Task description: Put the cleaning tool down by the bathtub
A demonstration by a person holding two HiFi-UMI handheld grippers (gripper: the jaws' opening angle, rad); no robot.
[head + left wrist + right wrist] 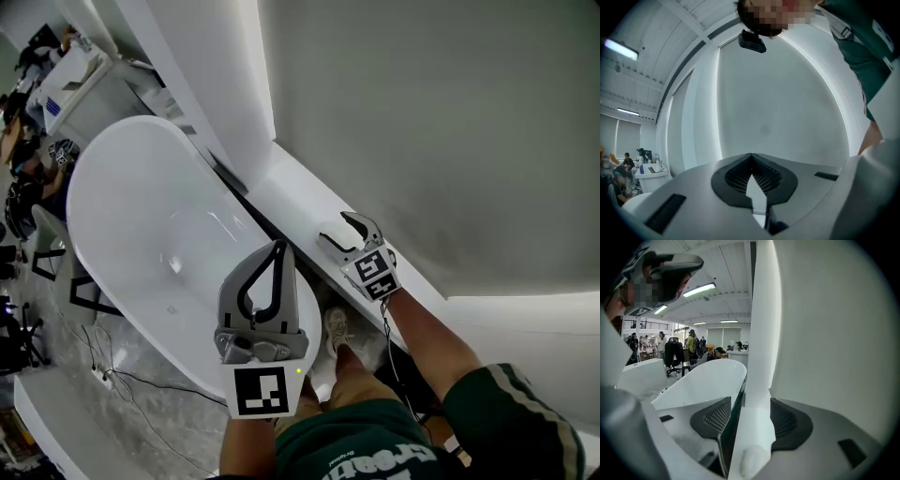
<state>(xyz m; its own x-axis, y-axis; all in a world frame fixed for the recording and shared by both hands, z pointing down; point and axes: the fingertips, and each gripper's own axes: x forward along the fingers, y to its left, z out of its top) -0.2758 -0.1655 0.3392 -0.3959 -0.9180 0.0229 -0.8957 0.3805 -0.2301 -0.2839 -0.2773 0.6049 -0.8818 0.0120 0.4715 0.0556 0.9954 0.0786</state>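
Since left tool (pixel 278 249) is closed empty and right tool (pixel 336 229) spread empty over the ledge (pixel 300 187) by the bathtub (pixel 141 216), put-down looks done. Next: retract.

- The right gripper (pixel 750 406) is held with its jaws apart, and nothing is gripped between them.
- A white ledge (pixel 757 427) is seen through the gap, set against the grey wall (pixel 825 333).
- The white bathtub (pixel 701 380) is seen left of the ledge.
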